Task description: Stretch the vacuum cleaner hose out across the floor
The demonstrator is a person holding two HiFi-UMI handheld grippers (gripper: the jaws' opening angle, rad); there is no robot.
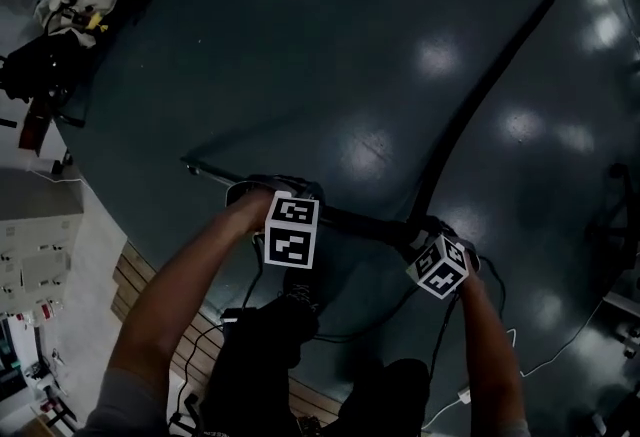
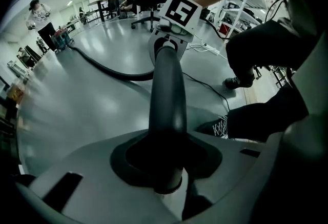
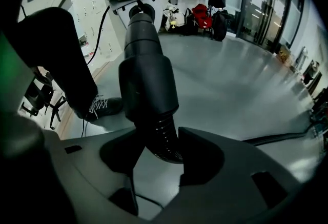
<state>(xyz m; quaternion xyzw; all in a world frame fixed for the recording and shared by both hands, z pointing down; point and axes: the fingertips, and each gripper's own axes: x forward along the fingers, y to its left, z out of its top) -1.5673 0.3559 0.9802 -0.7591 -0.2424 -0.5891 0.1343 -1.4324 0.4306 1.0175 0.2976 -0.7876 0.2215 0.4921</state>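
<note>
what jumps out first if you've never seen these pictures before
A long black hose snakes across the shiny dark floor, from the upper right of the head view down to the person's two grippers. The left gripper clamps the smooth tube at its end, and the right gripper grips the ribbed part just behind it.

Nothing legible shows: the white print on the person's black shoe point(image 2: 221, 126) is too blurred to read, and the left gripper's cube point(image 1: 291, 233) and the right gripper's cube point(image 1: 440, 265) bear only square black-and-white patterns.
</note>
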